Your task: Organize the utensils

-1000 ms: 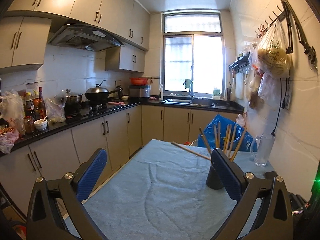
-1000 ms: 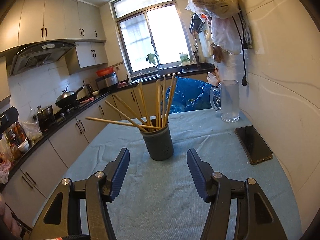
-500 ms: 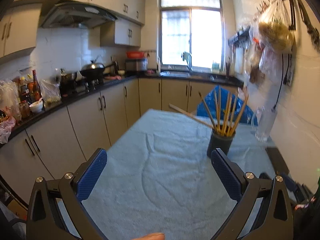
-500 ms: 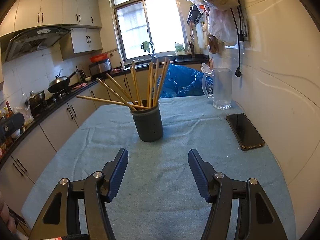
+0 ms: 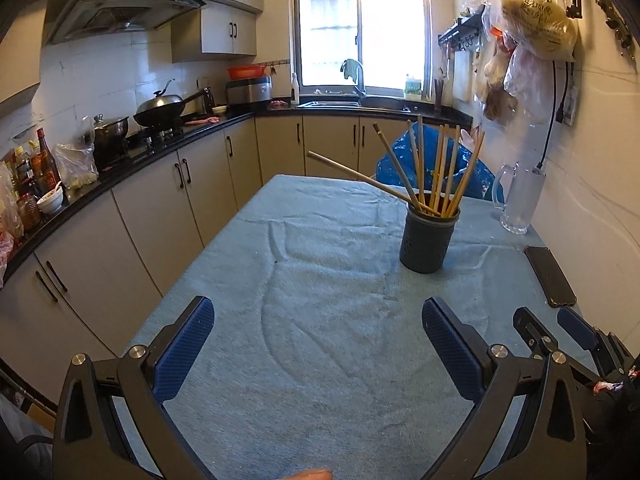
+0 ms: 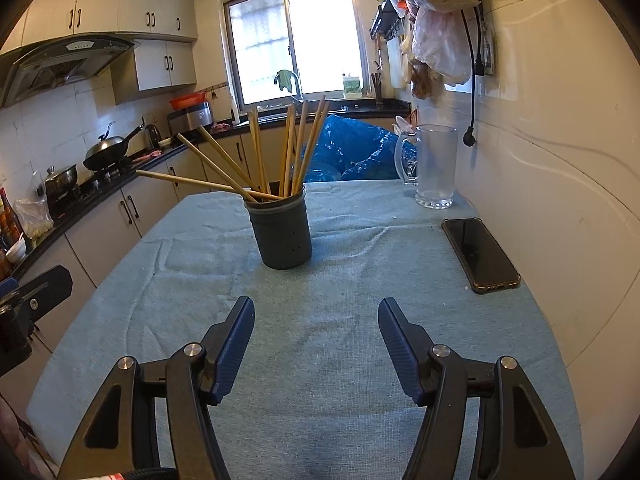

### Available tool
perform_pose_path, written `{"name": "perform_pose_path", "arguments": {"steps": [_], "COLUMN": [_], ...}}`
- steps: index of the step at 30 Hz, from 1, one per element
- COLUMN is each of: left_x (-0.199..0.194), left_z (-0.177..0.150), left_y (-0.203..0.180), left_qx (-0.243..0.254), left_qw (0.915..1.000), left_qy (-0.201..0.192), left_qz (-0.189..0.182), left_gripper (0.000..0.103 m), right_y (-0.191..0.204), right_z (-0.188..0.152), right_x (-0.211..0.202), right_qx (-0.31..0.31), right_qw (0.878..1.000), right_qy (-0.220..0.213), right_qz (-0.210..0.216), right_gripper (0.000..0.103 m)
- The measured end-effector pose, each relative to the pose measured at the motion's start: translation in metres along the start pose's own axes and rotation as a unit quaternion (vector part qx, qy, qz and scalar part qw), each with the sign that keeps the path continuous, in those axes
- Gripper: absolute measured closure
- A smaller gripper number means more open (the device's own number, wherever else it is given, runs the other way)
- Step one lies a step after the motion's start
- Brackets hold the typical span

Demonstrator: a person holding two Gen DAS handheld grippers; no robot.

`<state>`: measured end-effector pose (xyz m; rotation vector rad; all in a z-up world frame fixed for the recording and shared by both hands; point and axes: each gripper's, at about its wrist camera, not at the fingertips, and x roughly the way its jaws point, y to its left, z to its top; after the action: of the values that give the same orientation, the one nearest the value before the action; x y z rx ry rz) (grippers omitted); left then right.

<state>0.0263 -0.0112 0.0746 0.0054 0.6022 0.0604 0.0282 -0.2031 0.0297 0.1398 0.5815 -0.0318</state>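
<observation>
A dark grey utensil holder (image 5: 426, 238) stands upright on the blue cloth-covered table (image 5: 312, 320), right of the middle. Several wooden chopsticks (image 5: 436, 172) stick out of it, fanned, one leaning far left. It also shows in the right wrist view (image 6: 283, 232) with the chopsticks (image 6: 260, 164). My left gripper (image 5: 318, 328) is open and empty, over the near part of the table. My right gripper (image 6: 316, 328) is open and empty, short of the holder; it also shows at the right edge of the left wrist view (image 5: 560, 332).
A black phone (image 6: 480, 254) lies on the table by the right wall. A glass mug (image 6: 434, 166) stands at the far right corner. A blue plastic bag (image 6: 352, 150) sits behind the table. Counter and cabinets (image 5: 160, 184) run along the left. Bags (image 5: 536, 20) hang on the wall.
Both grippers have pulled back from the holder towards the near end of the table. The left view has tilted down, and the right gripper now shows in it. Both stay open.
</observation>
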Motion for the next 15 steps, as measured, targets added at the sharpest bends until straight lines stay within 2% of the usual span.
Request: {"name": "perform_pose_path", "arguments": {"steps": [8,15], "left_x": [0.013,0.018], "left_z": [-0.004,-0.005], "left_y": [-0.003,-0.003], "left_qx": [0.002,0.004], "left_qw": [0.9996,0.9994], "left_qy": [0.026,0.033], "left_qz": [-0.009,-0.013], "left_gripper": [0.000,0.000], "right_y": [0.002,0.001], "right_z": [-0.002,-0.002], "right_x": [0.006,0.010], "right_qx": [-0.005,-0.003], "right_qw": [1.000,1.000], "right_qy": [0.013,0.020], "right_qz": [-0.009,-0.013], "right_gripper": [0.033,0.032]}}
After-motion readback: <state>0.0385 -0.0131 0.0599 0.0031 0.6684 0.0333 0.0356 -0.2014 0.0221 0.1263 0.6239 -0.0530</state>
